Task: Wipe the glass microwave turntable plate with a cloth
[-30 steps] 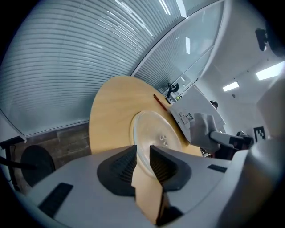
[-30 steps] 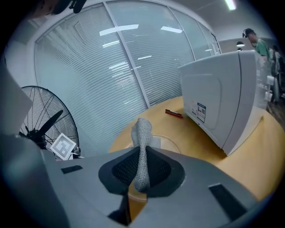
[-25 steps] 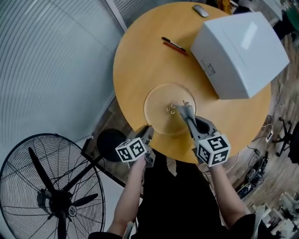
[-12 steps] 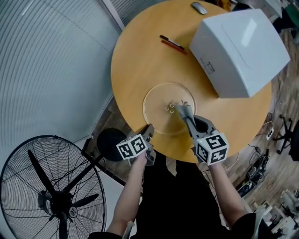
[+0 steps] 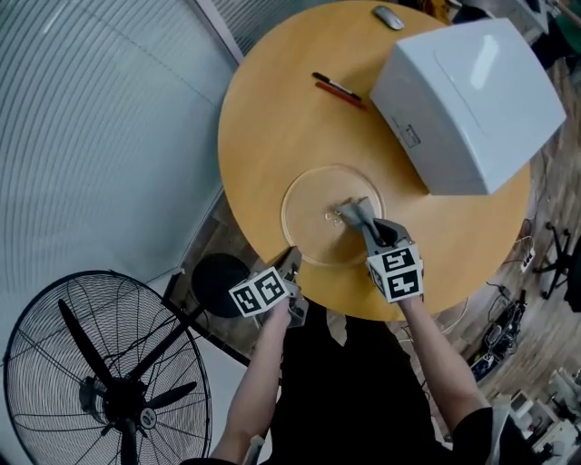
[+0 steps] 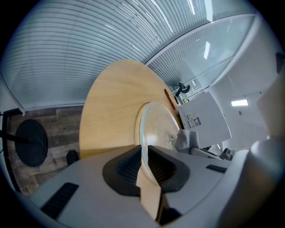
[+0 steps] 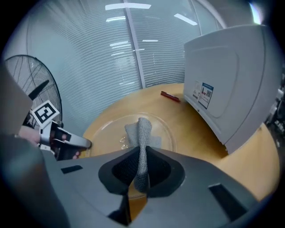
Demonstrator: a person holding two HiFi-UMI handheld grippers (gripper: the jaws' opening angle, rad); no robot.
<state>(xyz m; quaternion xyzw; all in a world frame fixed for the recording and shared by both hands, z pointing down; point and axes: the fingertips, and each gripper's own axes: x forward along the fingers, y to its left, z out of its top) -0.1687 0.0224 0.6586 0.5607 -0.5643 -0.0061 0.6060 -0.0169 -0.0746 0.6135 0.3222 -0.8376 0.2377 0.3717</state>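
Note:
The clear glass turntable plate (image 5: 318, 213) lies flat on the round wooden table (image 5: 272, 118), near its front edge. My left gripper (image 5: 292, 266) is shut on the plate's near rim (image 6: 143, 147), which passes between its jaws. A grey cloth (image 7: 141, 133) is clamped in my right gripper (image 5: 357, 216), which is shut on it. The cloth's free end (image 5: 349, 211) rests on the plate's middle. From the left gripper view the cloth (image 6: 186, 139) shows over the plate's (image 6: 156, 124) far side.
A white microwave (image 5: 467, 100) stands at the table's right, close behind the plate, also large in the right gripper view as the microwave (image 7: 231, 75). Two pens (image 5: 338, 88) and a small grey object (image 5: 389, 16) lie farther back. A floor fan (image 5: 109, 381) stands below left.
My right gripper has pushed the cloth a little forward over the plate's middle. My left gripper stays on the plate's near rim, hardly shifted.

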